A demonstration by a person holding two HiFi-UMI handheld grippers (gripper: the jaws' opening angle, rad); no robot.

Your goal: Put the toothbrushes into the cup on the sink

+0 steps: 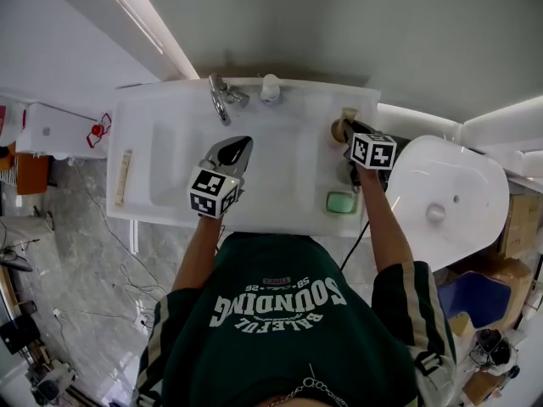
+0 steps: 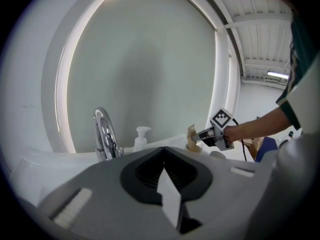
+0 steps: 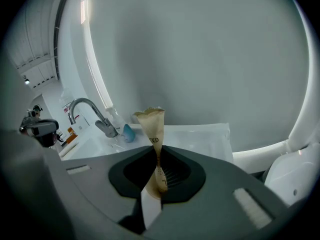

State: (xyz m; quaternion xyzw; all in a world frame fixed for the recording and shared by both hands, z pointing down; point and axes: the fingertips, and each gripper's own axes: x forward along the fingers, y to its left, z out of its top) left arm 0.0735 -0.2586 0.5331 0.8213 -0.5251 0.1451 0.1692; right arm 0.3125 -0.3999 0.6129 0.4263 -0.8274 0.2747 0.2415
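R gripper (image 3: 157, 151): jaws nearly closed, pinching 1 tan paper-wrapped toothbrush (image 3: 152, 124), which is flat, printed, crinkle-topped and upright. L gripper (image 2: 164, 155): jaws together, empty, above white ceramic sink (image 1: 288, 100).

A chrome tap (image 1: 221, 98) stands just beyond the fingers of the left gripper (image 1: 243, 142); a white pump bottle (image 1: 270, 87) stands further out, between the two sets of fingers and close to the wall; a small green dish (image 1: 342, 202) lies behind the fingers of the right gripper (image 1: 341, 130), on the person's side; a white toilet (image 1: 445, 197) sits off to their right; a pale bar (image 1: 124, 176) (too small to identify) lies well left of the left fingers.
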